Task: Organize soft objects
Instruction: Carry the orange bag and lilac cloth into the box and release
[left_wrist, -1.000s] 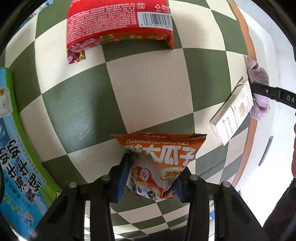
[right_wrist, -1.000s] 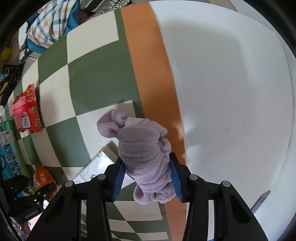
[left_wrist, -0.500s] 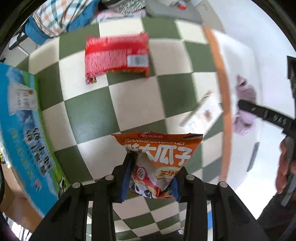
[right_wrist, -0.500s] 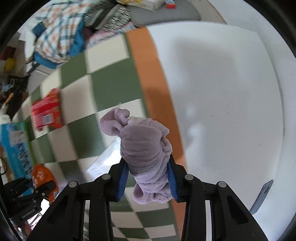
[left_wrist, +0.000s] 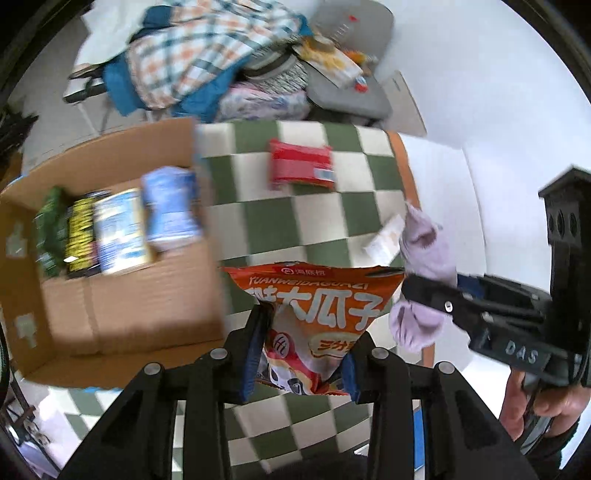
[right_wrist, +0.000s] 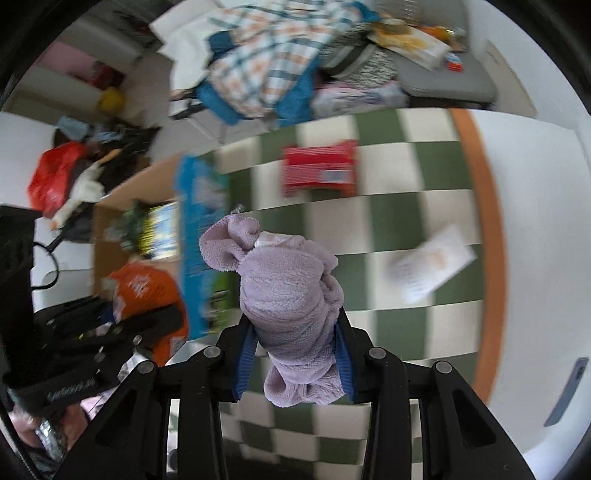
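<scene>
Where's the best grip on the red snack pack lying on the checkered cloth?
The red snack pack lies flat on the checkered cloth, long side across the view, nothing touching it. Probably come from above and pinch across the short width near the middle, fingers straddling the long edges. Both grippers are full now: orange seed bag, purple towel.

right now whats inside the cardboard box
The cardboard box holds packages standing in a row: a green bag, a yellow-black pack, and two blue-white packs. Their lower parts and the box floor are hidden by its front wall.
</scene>
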